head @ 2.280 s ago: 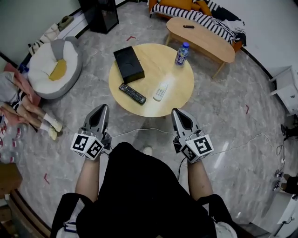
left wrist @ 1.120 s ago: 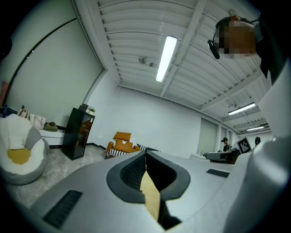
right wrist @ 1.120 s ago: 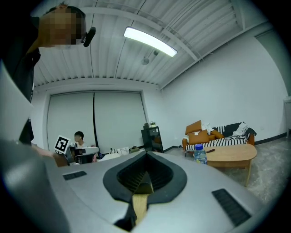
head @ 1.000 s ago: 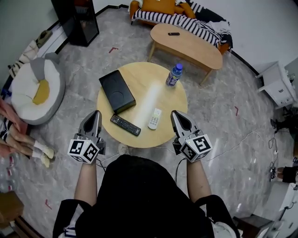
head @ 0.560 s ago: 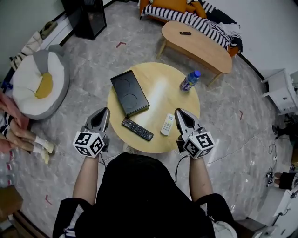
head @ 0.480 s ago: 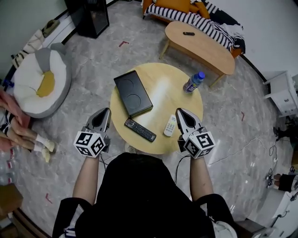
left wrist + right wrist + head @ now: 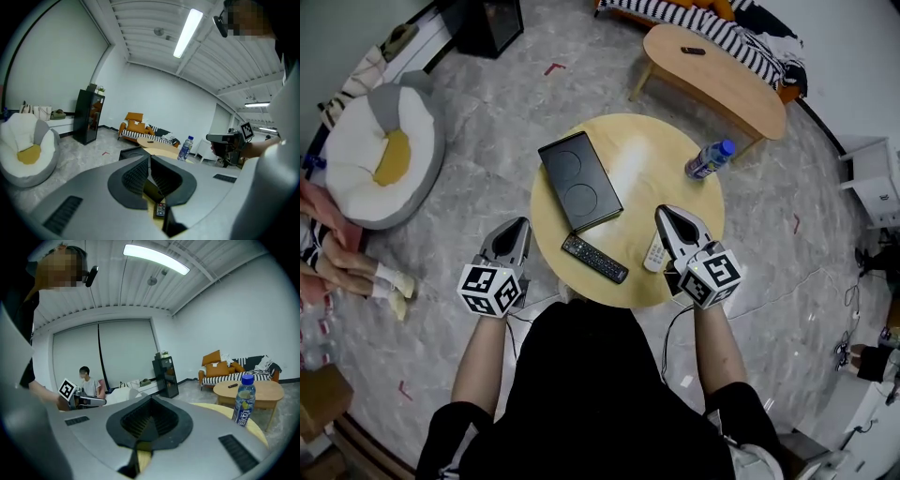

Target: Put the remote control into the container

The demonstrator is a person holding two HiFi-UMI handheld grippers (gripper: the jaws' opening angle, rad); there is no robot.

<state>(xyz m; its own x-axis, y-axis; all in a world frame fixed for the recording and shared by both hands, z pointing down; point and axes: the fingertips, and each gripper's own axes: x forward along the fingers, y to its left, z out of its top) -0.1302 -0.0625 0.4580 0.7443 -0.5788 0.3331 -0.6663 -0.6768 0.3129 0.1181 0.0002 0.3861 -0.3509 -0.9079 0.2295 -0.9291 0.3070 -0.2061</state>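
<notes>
Fingers of the left gripper (image 7: 518,228) and right gripper (image 7: 668,214) are closed, empty, near the round surface's (image 7: 675,178) lower edge; between them lies the black remote control (image 7: 594,259), below the black container (image 7: 579,180).

White remote (image 7: 652,257) half hidden behind the right tongs (image 7: 666,214)

A water bottle (image 7: 710,160) stands on the round table (image 7: 652,183); a white beanbag (image 7: 361,173) rests on the floor

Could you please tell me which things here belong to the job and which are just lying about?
Job: black remote, white remote, black container.
Lying about: water bottle, beanbag, long wooden table.
</notes>
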